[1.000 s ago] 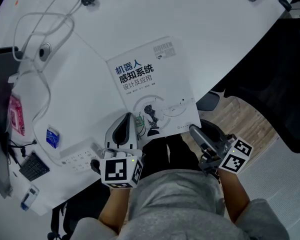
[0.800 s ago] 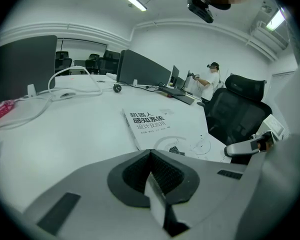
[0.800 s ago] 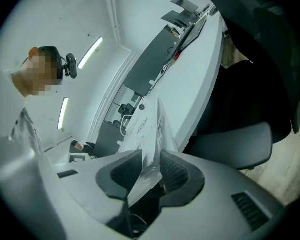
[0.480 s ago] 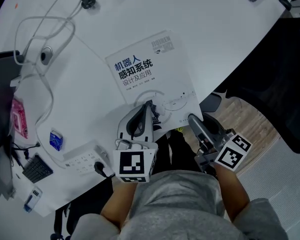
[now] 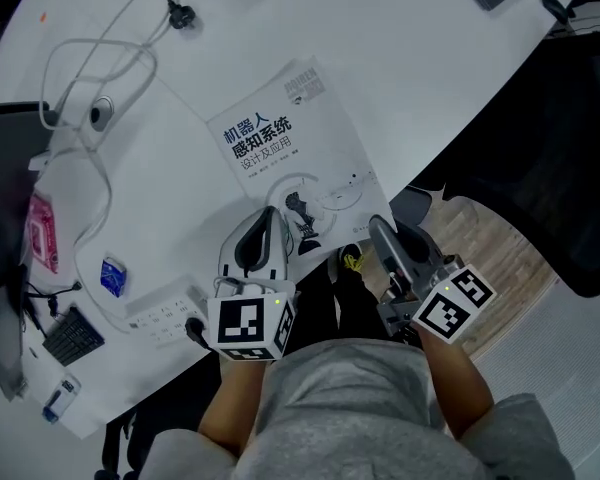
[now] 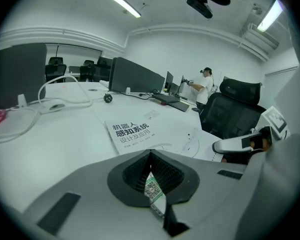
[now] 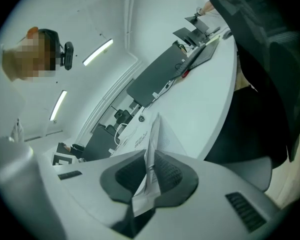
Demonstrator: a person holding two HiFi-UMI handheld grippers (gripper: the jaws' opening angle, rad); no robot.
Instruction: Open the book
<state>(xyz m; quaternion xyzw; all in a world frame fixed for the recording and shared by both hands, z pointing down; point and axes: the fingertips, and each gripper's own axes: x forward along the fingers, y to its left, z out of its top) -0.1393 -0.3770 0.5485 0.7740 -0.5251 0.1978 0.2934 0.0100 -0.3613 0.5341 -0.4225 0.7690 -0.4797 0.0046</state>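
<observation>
The closed book, white with blue and black title print, lies on the white table with its lower edge at the table's rim. My left gripper hovers over its near left part. Its jaws are closed, with a small QR-printed paper tag pinched between the pads, and the book lies just ahead. My right gripper is at the near right corner. Its jaws are closing on the cover's corner, which stands on edge between the pads.
Looped white cables and a round puck lie at the left, with a pink packet, a blue packet, a white power strip and a keyboard. A black chair stands right of the table. Monitors line the far side.
The right gripper has come up to the book's near right corner and its jaws have closed on the cover. The left gripper has shifted right, onto the book's lower left part.
</observation>
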